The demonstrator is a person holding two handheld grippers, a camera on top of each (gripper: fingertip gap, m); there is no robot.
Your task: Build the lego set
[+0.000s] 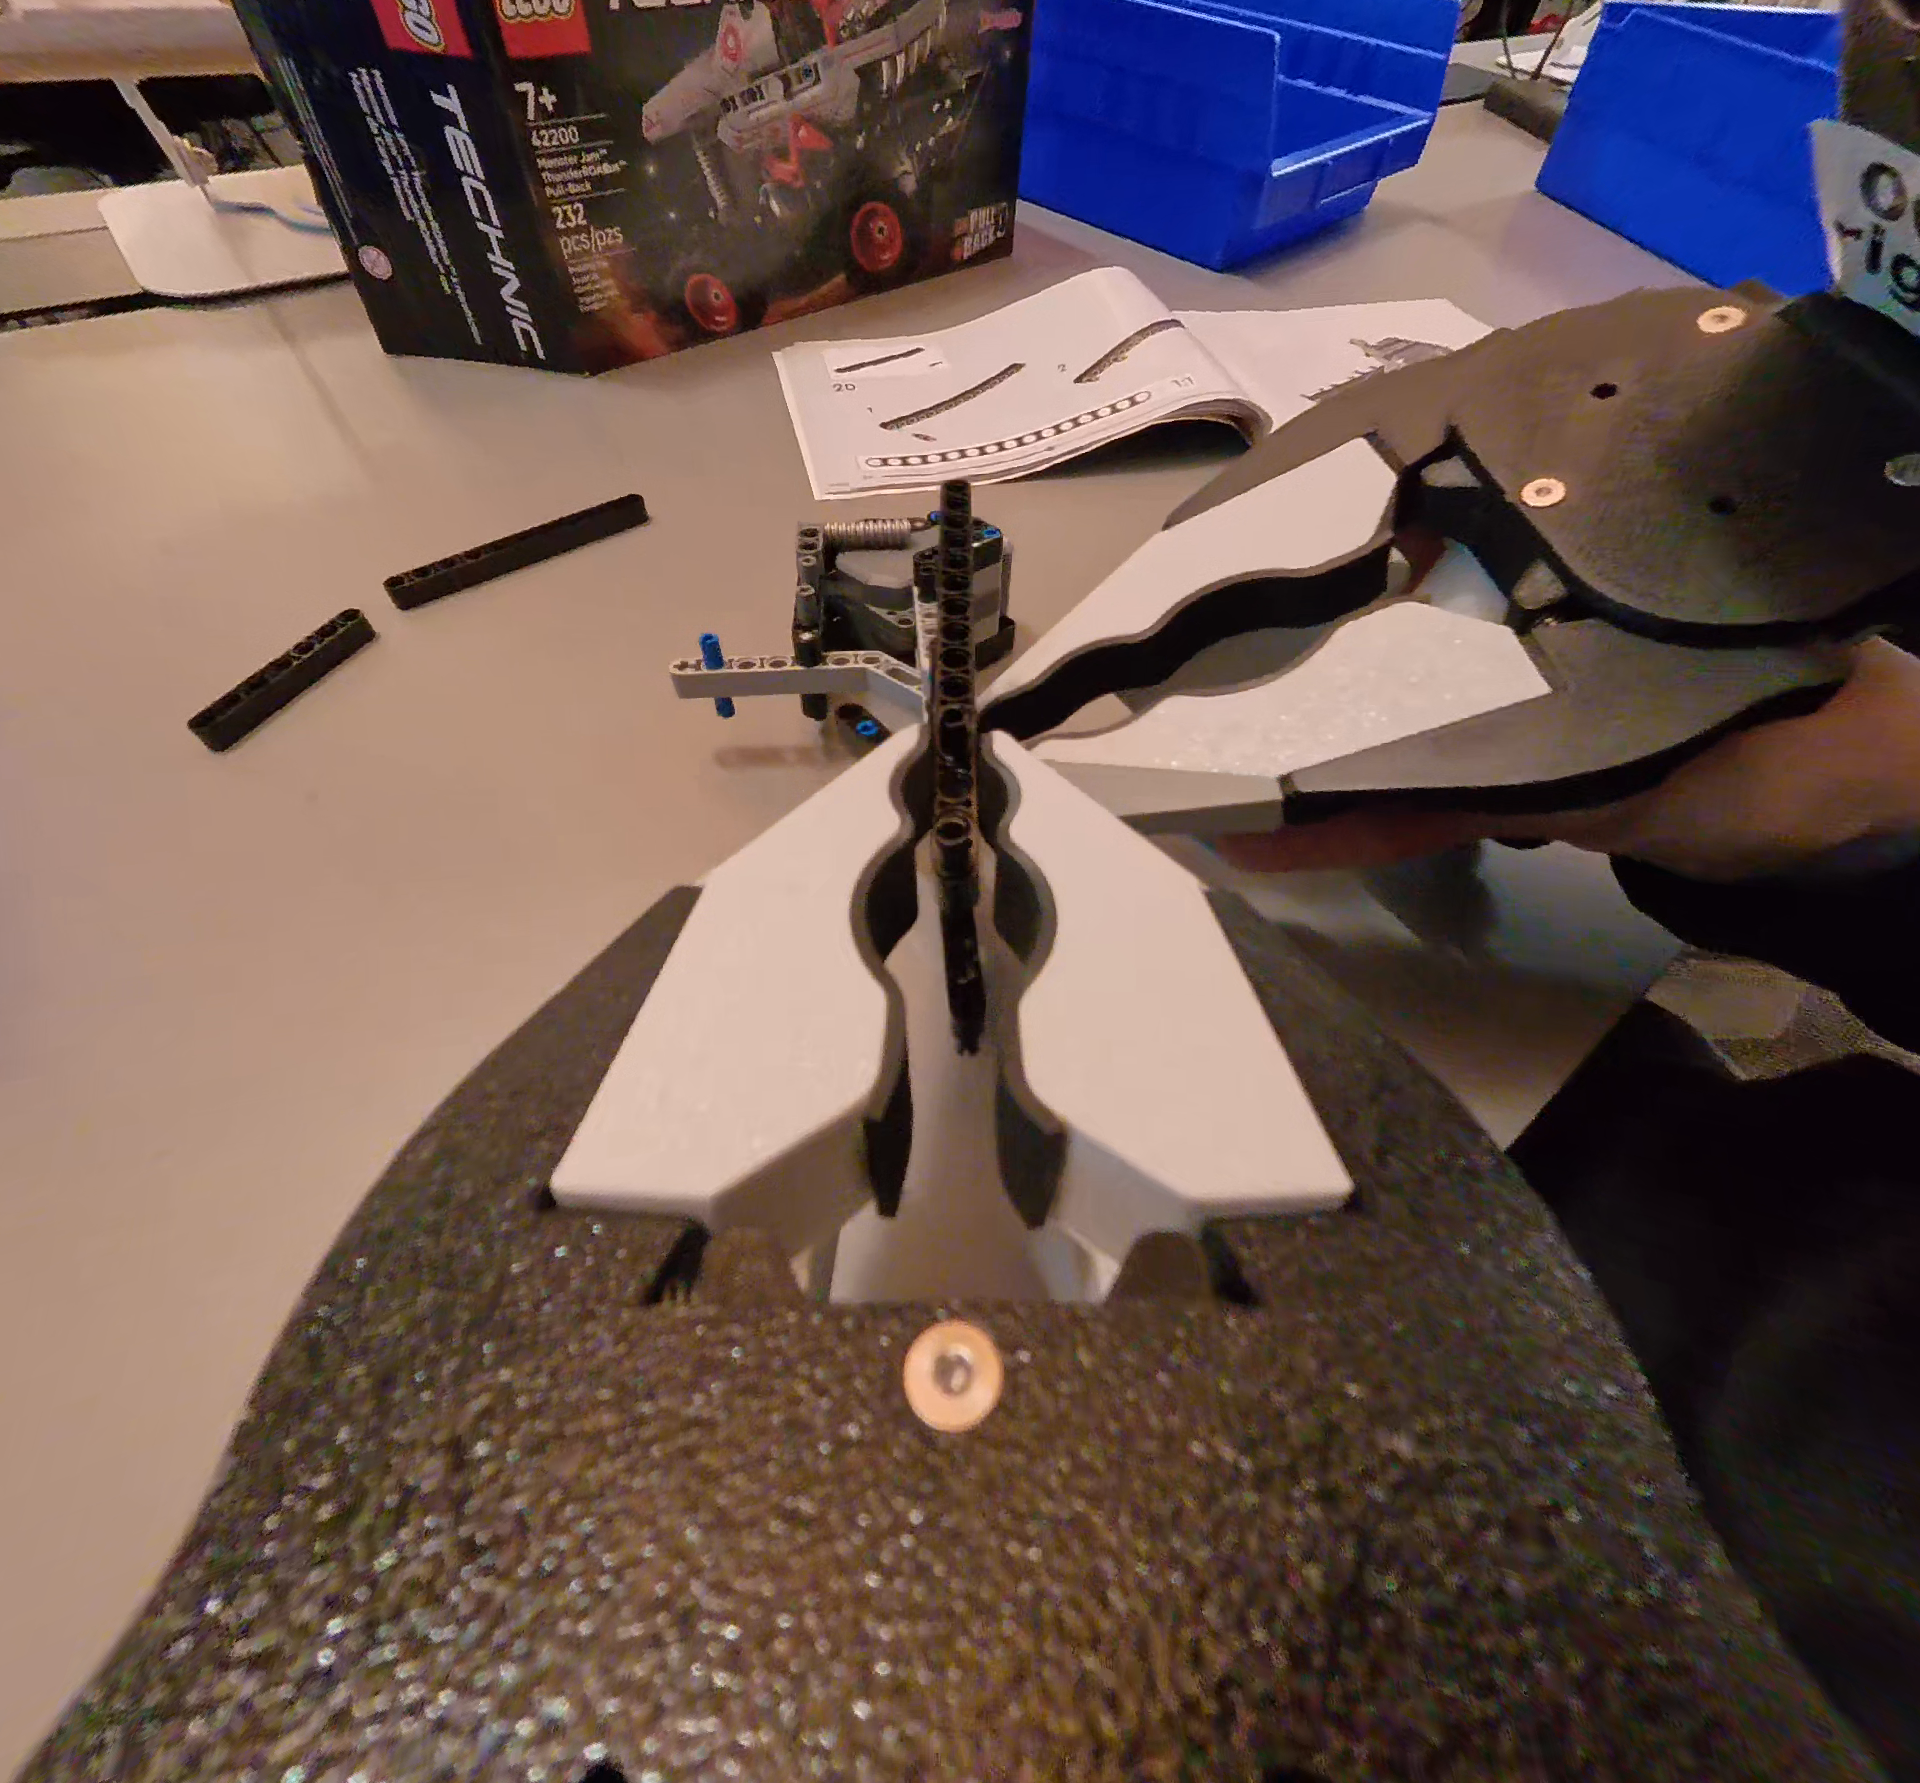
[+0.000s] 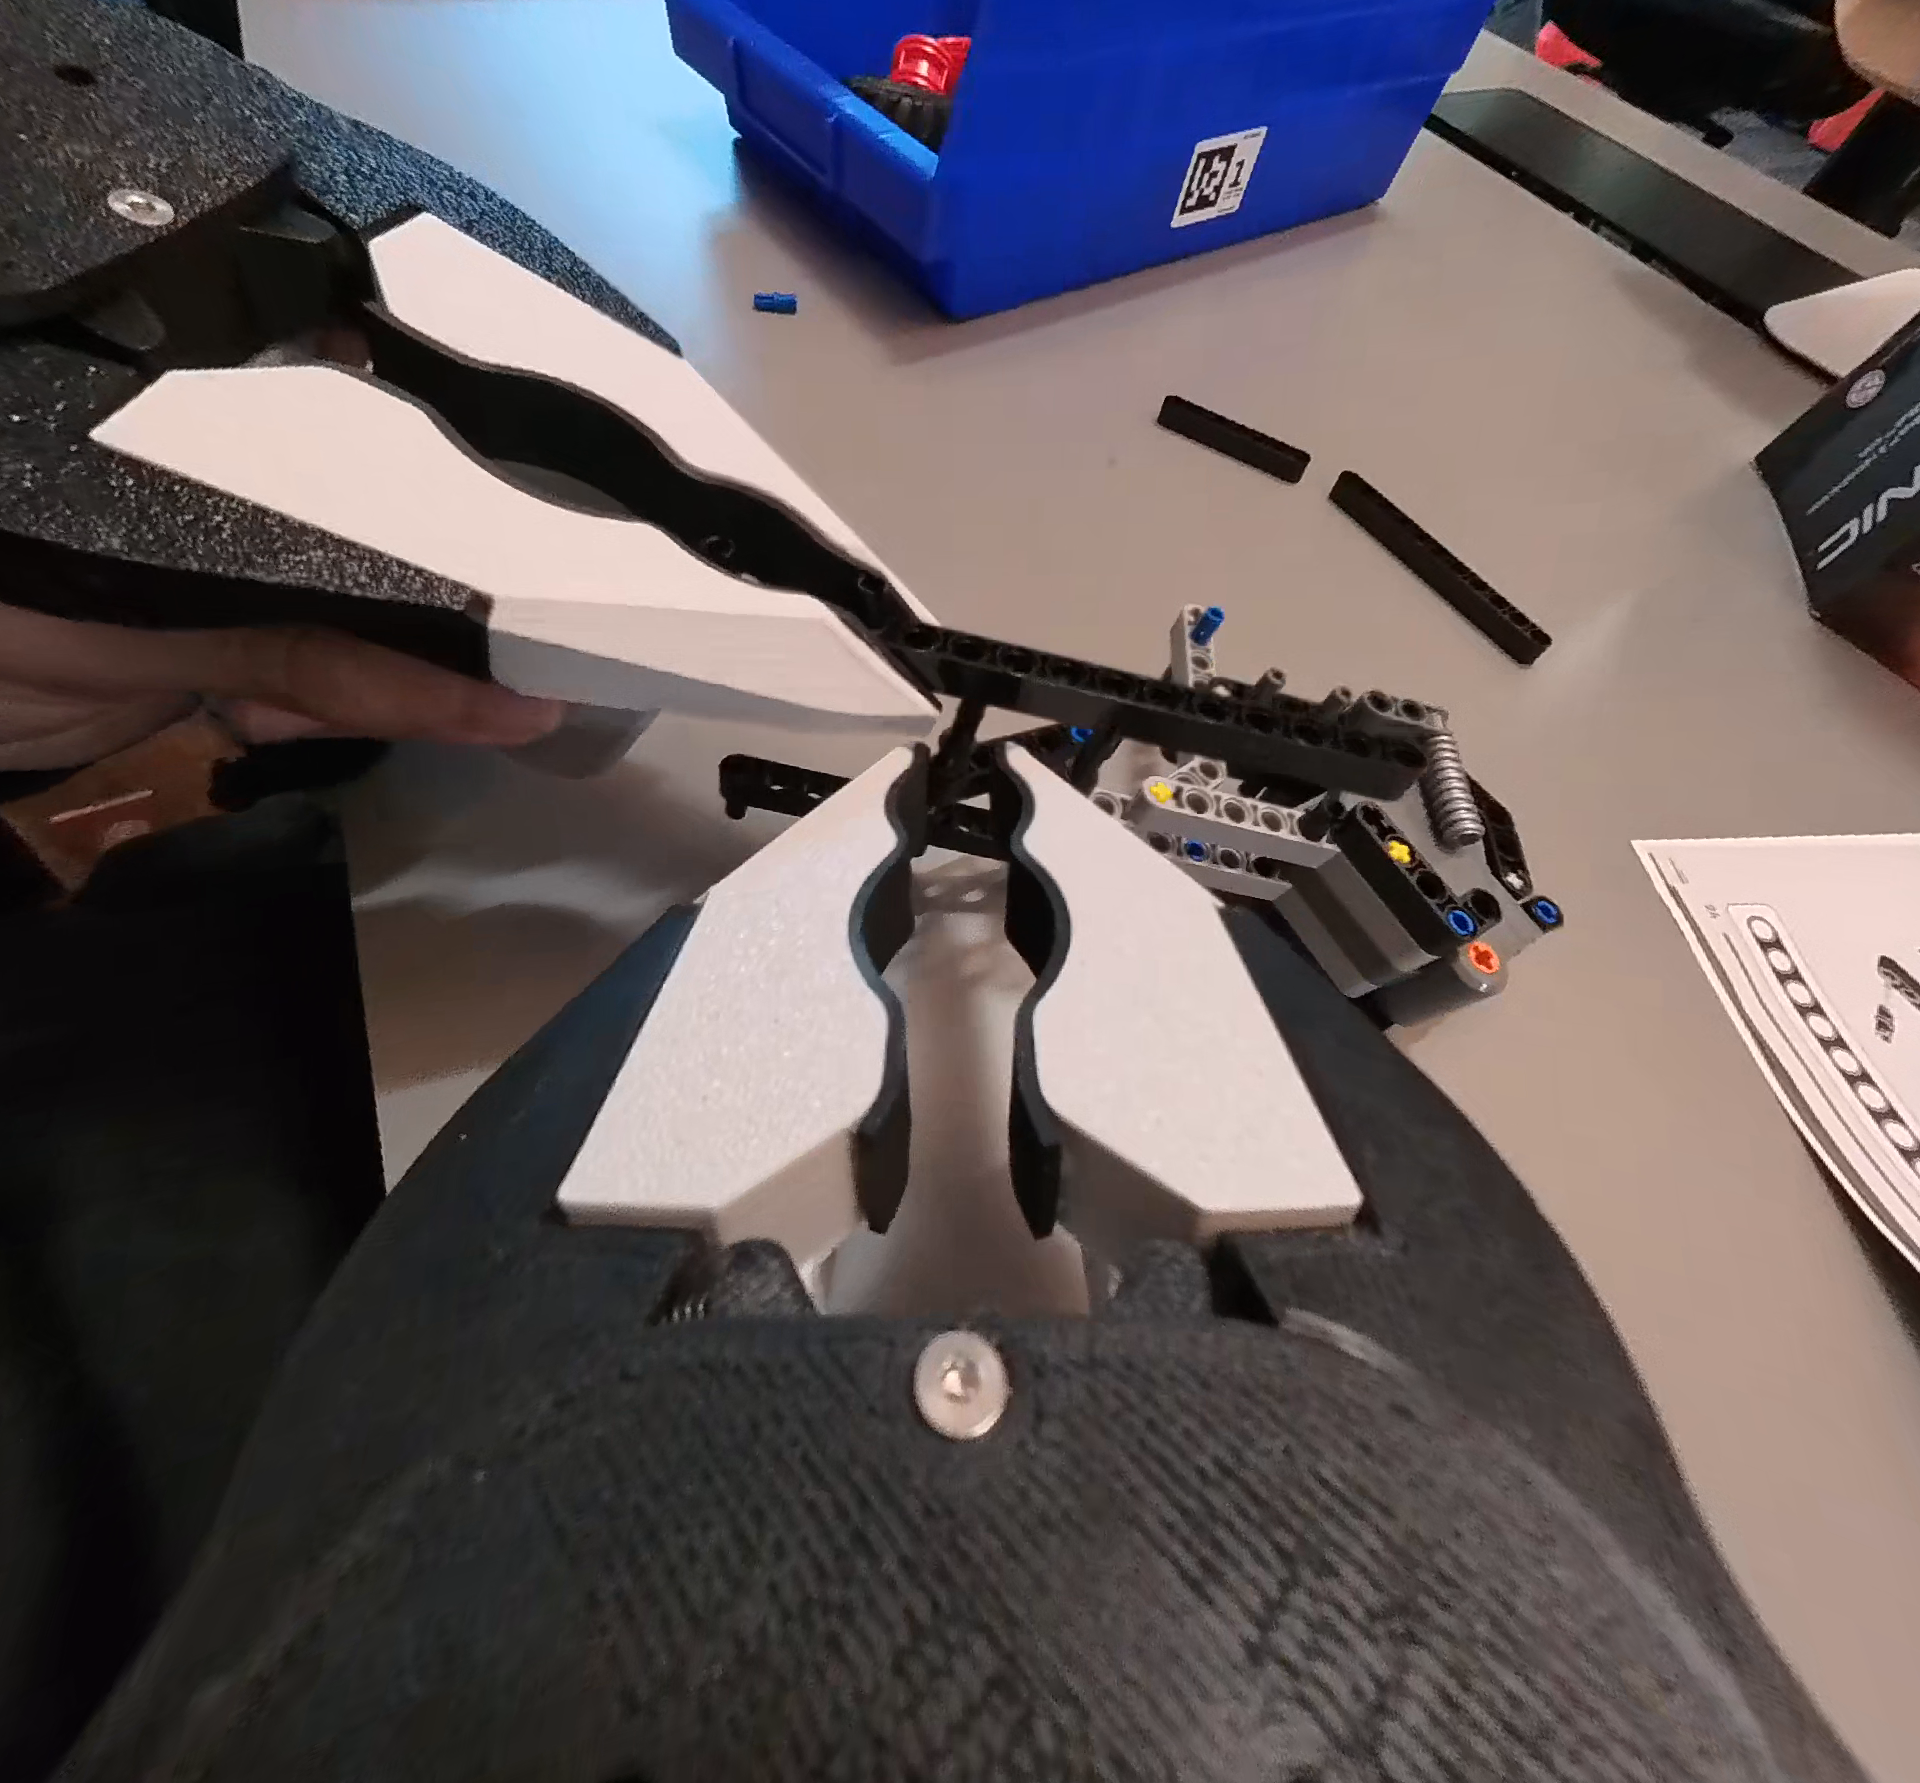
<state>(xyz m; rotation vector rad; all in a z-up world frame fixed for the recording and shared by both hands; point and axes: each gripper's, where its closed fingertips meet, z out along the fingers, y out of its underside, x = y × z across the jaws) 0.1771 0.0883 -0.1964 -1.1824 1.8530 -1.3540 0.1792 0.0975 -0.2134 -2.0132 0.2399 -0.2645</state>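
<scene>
The left gripper (image 1: 954, 777) was closed on a long black beam (image 1: 956, 694), its fingers pinching the near end so the beam ran straight ahead, out over the partly built chassis (image 1: 883, 611). The right gripper (image 2: 961, 788) came in from the side, its jaws nearly together around a small black piece (image 2: 961, 777) (a pin or connector, too dark to name) right under the beam. It seemed to grip that piece, though the contact itself was hidden by the fingertips.

The step in hand looked like fixing the long beam to the chassis, or seating a connector in one of its holes. The next move would call for lining a hole up with the pin and pressing squarely while the other gripper held steady; a slight tilt could jam it or lever the chassis off the grey table (image 1: 312, 902).

The left wrist view gave the beam end-on, plus two loose black beams (image 1: 416, 611) to the left, the set's box (image 1: 665, 112) standing behind, the open instruction booklet (image 1: 1018, 383) and two blue bins (image 1: 1226, 92). Only the right wrist view showed the beam's full length reaching the chassis beside its coil spring (image 2: 1449, 788), the red-and-black wheel parts (image 2: 925, 86) inside a bin, and a stray blue pin (image 2: 774, 303) on the table.
</scene>
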